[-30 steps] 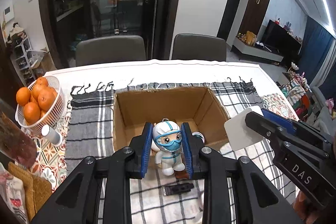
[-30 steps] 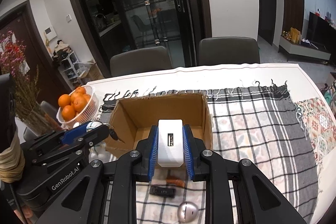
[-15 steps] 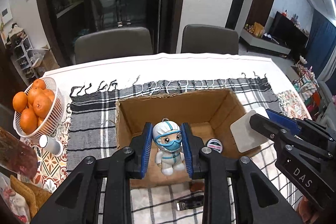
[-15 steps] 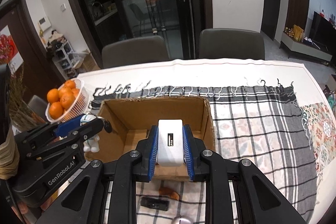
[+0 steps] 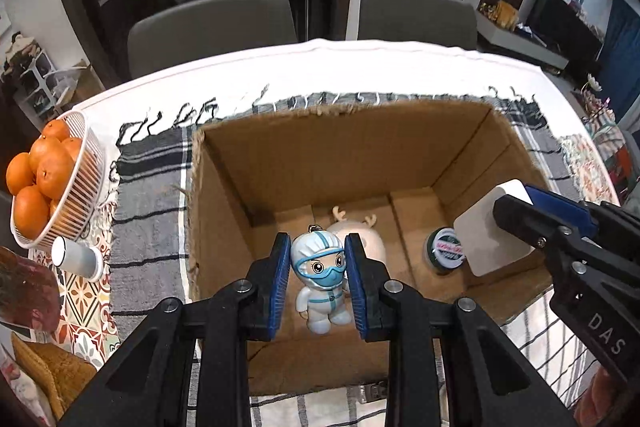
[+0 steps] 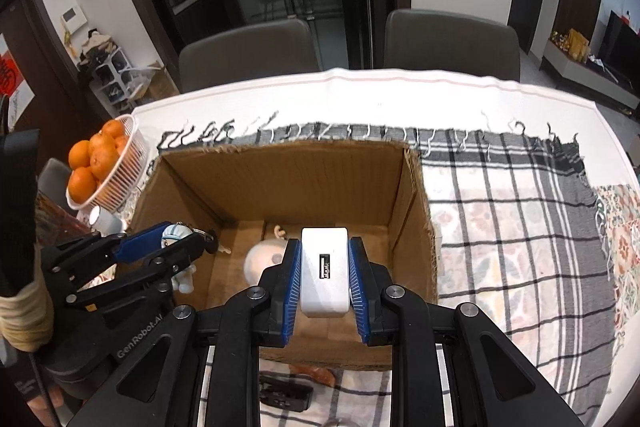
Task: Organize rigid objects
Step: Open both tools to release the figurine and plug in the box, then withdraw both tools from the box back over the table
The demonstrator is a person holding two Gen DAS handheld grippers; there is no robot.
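An open cardboard box (image 5: 280, 171) (image 6: 280, 183) stands on a checked cloth. My left gripper (image 5: 318, 279) is shut on a small white-and-blue masked figurine (image 5: 320, 279), held over the box's near left part. The right gripper (image 6: 324, 275) is shut on a white USB charger block (image 6: 324, 271) and hangs over the box's near right part; the left wrist view shows the block (image 5: 490, 231) at the right wall. On the box floor lie a white antlered toy (image 5: 366, 233) (image 6: 262, 259) and a round dark tin (image 5: 444, 251).
A white basket of oranges (image 5: 44, 183) (image 6: 100, 163) and a small white cup (image 5: 76, 259) sit left of the box. A dark flat object (image 6: 284, 393) lies on the cloth in front of the box. Two grey chairs (image 5: 208, 23) stand behind the table.
Both grippers have come forward and down over the box with their objects still held. The box now fills more of each view and its floor with the antlered toy shows.
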